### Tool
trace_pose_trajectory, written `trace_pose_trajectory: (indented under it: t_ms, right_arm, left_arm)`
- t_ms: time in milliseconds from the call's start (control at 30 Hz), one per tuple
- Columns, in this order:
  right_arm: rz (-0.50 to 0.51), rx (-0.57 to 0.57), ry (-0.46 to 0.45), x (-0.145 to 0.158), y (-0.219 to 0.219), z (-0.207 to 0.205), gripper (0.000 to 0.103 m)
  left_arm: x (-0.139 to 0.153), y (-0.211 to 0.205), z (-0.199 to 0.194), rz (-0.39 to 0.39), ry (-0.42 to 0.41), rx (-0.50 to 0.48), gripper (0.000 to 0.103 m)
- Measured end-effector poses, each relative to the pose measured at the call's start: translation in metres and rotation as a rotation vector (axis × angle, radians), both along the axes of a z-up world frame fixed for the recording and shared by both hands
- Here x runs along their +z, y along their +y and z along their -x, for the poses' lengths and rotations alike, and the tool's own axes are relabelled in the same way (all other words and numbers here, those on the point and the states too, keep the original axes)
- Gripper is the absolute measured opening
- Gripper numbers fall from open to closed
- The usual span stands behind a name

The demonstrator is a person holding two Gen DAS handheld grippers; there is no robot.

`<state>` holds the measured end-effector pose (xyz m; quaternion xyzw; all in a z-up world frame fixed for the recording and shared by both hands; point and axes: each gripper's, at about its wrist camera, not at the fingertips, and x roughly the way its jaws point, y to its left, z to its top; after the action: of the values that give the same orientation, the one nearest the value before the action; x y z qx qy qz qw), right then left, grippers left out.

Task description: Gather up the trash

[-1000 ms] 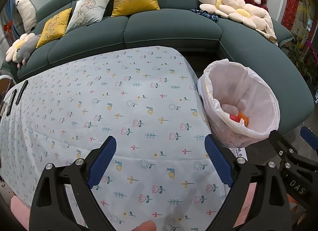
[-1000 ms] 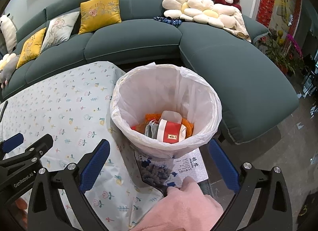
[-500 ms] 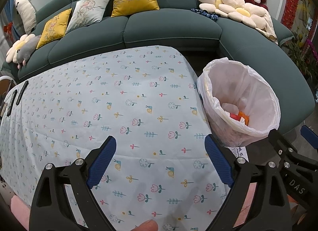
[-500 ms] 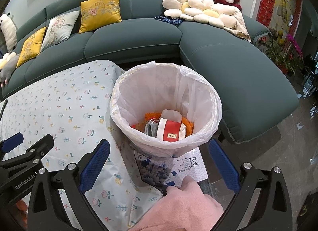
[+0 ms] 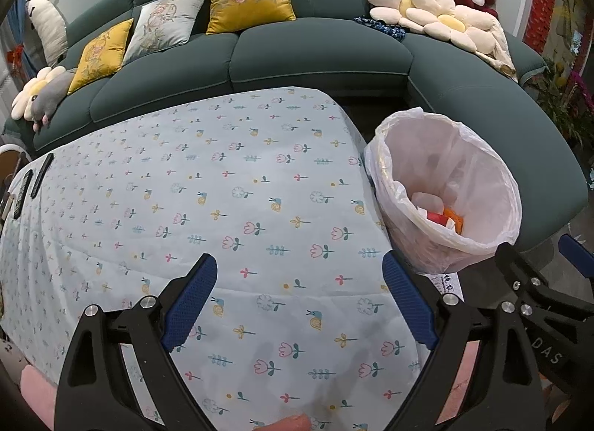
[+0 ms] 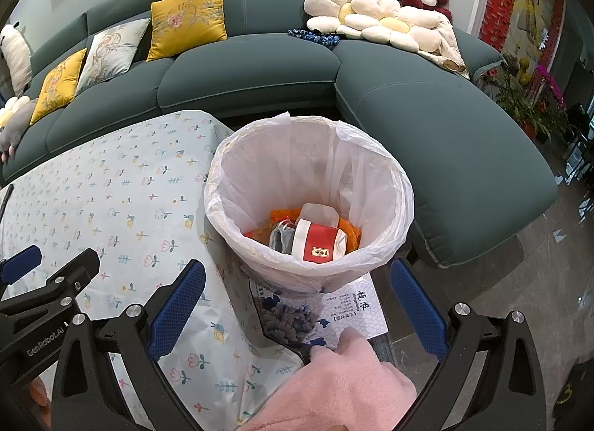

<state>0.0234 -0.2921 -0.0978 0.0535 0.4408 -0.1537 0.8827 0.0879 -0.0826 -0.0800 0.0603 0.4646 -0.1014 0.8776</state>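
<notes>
I had the left gripper [image 5: 300,299] over the flowered tablecloth [image 5: 208,189], jaws wide, nothing held. The right gripper [image 6: 297,301] hung over the lined bin [image 6: 402,189], jaws wide too. Trash [image 6: 315,241] sat at the bin's bottom, beside the table.

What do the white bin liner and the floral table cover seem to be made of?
White bin liner: thin translucent plastic film, crinkled, its edge folded over the rim. Floral table cover: probably woven cloth, matte, with soft creases and a draping edge; coated fabric is possible.
</notes>
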Motion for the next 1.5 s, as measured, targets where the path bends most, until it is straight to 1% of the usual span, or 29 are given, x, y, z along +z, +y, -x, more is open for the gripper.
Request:
trace_pose_trajectory:
  t_ms: [300, 733, 1500]
  right_arm:
    - [0.002, -0.01, 0.011, -0.006, -0.003, 0.005, 0.096]
    - [0.005, -0.028, 0.019, -0.008, -0.011, 0.008, 0.096]
    - [0.007, -0.024, 0.023, -0.01, -0.01, 0.008, 0.096]
  left_arm:
    - [-0.001, -0.006, 0.004, -0.009, 0.004, -0.032, 0.086]
    - [-0.002, -0.007, 0.004, -0.019, 0.007, -0.035, 0.084]
    - [-0.003, -0.008, 0.003, -0.025, 0.007, -0.037, 0.084]
